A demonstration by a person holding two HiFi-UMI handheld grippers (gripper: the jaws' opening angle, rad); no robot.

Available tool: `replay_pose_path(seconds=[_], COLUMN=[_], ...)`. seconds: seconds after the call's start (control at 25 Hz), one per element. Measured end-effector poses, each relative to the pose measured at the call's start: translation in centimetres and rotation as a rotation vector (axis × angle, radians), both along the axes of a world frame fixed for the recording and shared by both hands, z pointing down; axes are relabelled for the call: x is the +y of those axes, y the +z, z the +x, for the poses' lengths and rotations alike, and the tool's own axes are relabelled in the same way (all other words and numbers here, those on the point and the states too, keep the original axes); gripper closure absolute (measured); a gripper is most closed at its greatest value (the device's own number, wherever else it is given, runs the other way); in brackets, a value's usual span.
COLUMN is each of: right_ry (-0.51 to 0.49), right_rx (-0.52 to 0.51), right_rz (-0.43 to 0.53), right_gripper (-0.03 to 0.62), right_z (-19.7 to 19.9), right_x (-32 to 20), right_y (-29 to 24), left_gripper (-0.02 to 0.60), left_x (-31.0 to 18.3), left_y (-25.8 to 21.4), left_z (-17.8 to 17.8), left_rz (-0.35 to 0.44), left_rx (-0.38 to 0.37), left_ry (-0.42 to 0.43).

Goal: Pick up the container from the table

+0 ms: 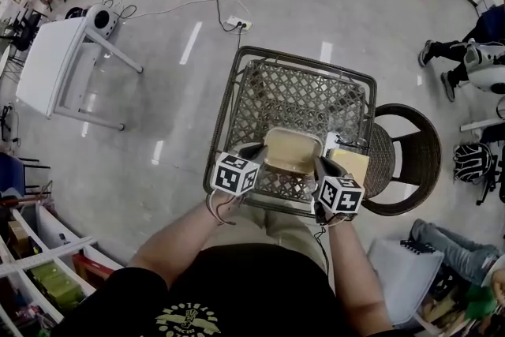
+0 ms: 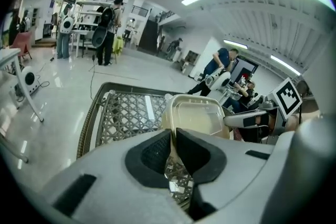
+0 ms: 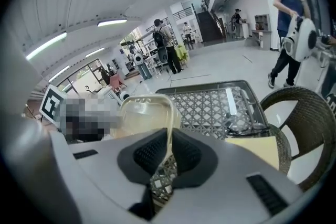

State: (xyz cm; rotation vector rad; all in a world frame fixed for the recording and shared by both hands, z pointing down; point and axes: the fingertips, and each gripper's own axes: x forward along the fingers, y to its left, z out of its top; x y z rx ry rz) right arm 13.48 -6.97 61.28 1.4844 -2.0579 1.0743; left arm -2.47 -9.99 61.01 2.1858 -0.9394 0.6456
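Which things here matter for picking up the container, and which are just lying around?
Part of the job:
container
left gripper, shut on its rim
right gripper, shut on the opposite rim
wicker table

Just lying about:
flat yellow item on the table
wicker chair
white table
power strip

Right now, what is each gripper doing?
Left gripper: closed on the container, at its left rim.
Right gripper: closed on the container's right rim.
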Motion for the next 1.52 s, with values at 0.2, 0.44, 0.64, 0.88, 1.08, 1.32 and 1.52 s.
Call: replay_pose_path(seconds=[0.2,0.44,0.64,0.88,1.08,1.32,1.52], right_ry=[-0.038,-0.024,-0.008,0.013,0.023,0.039,0.044], right_rx=[0.081,0.073,0.046,0.042,0.026,0.031,0.033], right_rz=[0.091,0.169,0.248,0.350,0.430,0.478,0.497], right_gripper=[0.562,0.562,0.563,0.563,0.566,0.566,0.566], right_z=[0.5,0.4,0.6,1.0,1.0,1.0,1.0], right_x=[-0.2,-0.5,-0.8,-0.8,-0.7,-0.3,0.0], right_y=[-3.6,-7.9,-11.6,-16.4,-19.8,-21.6,-22.5], left_gripper=[0.546,0.546,0.546,0.546,0.546,0.548,0.548], left_x=[-0.3,-0.7,-1.0,-1.4,-1.3,-1.1,-0.8], left_y=[-4.0,-8.0,-11.7,-16.9,-19.9,-22.2,-22.9], left_z=[0.7,0.6,0.7,1.2,1.1,1.2,1.1], left_rz=[0.102,0.204,0.283,0.411,0.478,0.528,0.537], left_rx=[0.005,0.009,0.036,0.060,0.081,0.096,0.115], left_ry=[0.019,0.025,0.011,0.012,0.011,0.014,0.008])
